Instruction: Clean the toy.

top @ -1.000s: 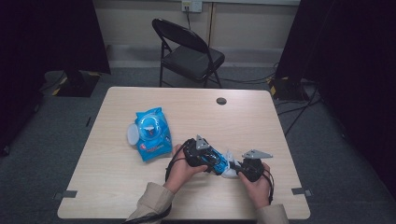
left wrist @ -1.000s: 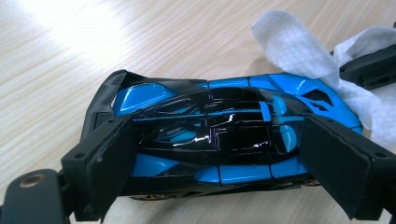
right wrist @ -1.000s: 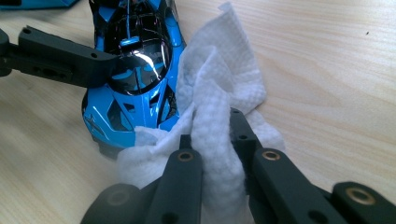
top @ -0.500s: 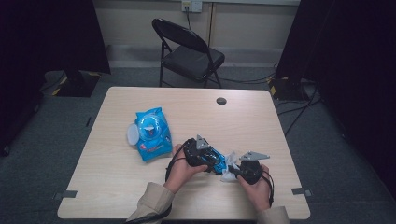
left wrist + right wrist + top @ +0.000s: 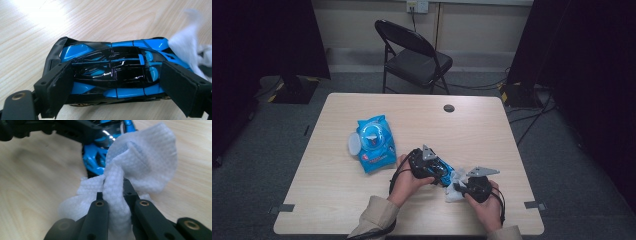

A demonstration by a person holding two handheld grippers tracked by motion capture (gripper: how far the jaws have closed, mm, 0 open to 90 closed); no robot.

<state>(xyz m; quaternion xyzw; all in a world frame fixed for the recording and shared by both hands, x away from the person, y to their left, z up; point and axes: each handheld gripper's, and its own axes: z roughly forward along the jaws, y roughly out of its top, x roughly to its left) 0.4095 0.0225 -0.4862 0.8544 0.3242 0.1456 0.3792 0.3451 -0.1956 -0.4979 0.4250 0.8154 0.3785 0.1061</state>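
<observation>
Little is changing from a second ago: both hands are staying near the counter's [image 5: 492,125] front edge. The left gripper [image 5: 428,167] is clamping its wide-set jaws on a blue-and-black toy car [image 5: 112,72]. The right gripper [image 5: 473,187] is pinching a white wipe [image 5: 140,167] against the car's end. The blue wipes pack's [image 5: 374,142] print is too small to read.
</observation>
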